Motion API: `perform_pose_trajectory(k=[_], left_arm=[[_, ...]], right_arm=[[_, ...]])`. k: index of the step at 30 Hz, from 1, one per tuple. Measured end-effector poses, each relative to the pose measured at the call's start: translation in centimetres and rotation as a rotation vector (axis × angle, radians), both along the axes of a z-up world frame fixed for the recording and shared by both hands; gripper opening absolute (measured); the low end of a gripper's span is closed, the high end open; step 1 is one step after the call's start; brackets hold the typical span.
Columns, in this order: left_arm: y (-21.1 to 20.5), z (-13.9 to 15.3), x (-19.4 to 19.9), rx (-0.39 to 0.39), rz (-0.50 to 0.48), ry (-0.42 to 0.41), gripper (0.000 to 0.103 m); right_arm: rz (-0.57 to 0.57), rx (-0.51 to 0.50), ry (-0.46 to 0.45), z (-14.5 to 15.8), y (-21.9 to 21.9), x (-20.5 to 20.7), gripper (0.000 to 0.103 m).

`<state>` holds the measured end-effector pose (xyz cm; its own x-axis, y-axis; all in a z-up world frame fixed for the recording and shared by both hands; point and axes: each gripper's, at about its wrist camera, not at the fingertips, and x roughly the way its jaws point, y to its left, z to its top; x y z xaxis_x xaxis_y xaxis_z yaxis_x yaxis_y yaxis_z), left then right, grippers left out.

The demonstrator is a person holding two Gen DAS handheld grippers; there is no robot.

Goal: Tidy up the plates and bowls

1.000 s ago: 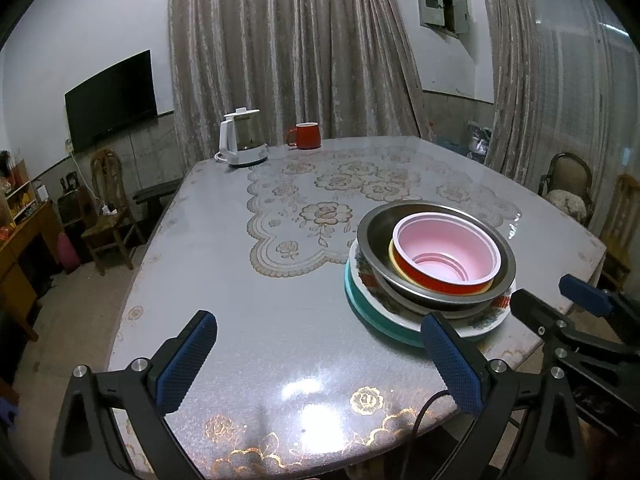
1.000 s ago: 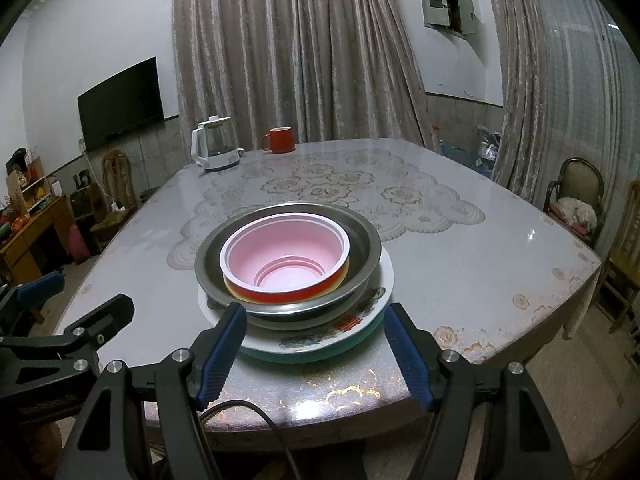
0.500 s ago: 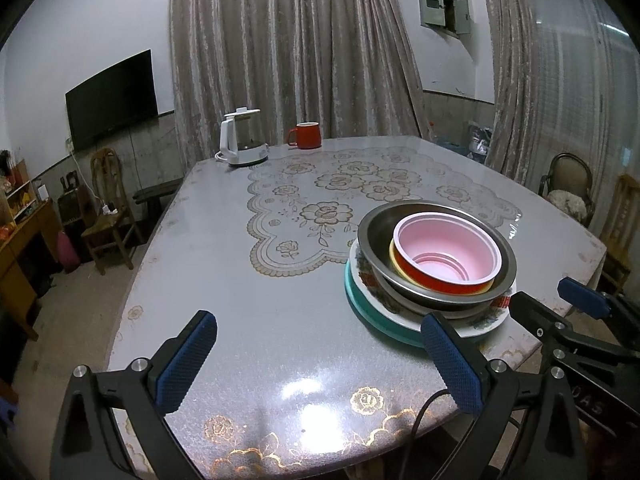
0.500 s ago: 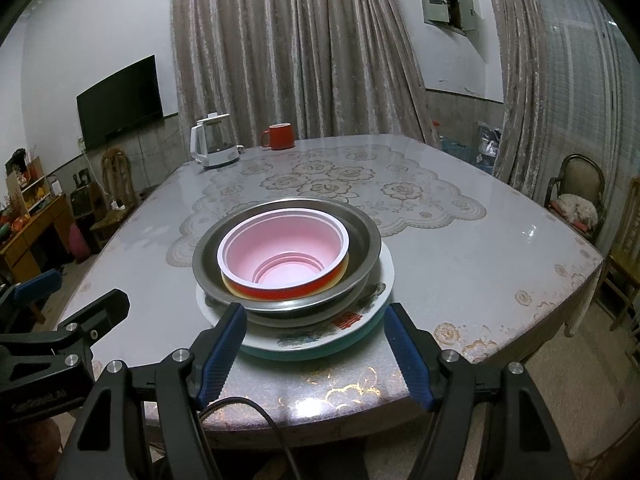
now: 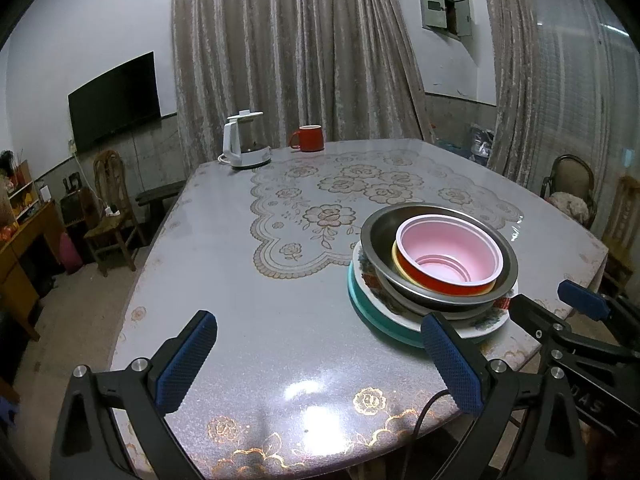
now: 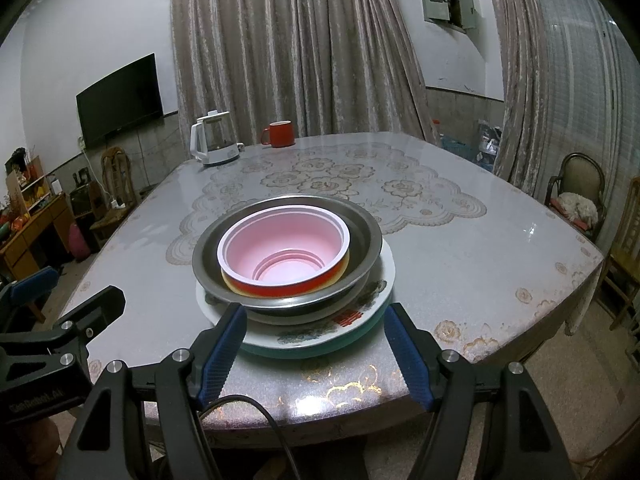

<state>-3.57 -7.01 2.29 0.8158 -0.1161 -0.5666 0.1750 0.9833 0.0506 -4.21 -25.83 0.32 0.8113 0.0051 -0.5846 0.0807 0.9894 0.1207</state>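
Dining table, stacked bowls just ahead of right gripper, released, left gripper released too.

You are in a home dining room: a large table with lace-pattern cover, a kettle, a red mug, long curtains, a wall television and wooden chairs.

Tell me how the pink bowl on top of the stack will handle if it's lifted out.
The pink bowl looks like thin plastic, so probably light and slightly flexible. It sits loosely nested inside the metal bowl, so it should lift free easily. Its smooth, glossy rim may slip between claw pads.
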Motion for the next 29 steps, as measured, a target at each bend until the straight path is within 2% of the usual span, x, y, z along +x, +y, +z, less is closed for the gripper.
perform_pose_trajectory(k=[22,29], left_arm=[[-0.3,0.0,0.2,-0.02,-0.036,0.012,0.103],[-0.7,-0.3,1.4,0.001,-0.028,0.028,0.103]], right_arm=[[0.006,-0.001,0.013,-0.3,0.1,0.3,0.072],[-0.005,0.005,0.02,-0.3,-0.5,1.0,0.072]])
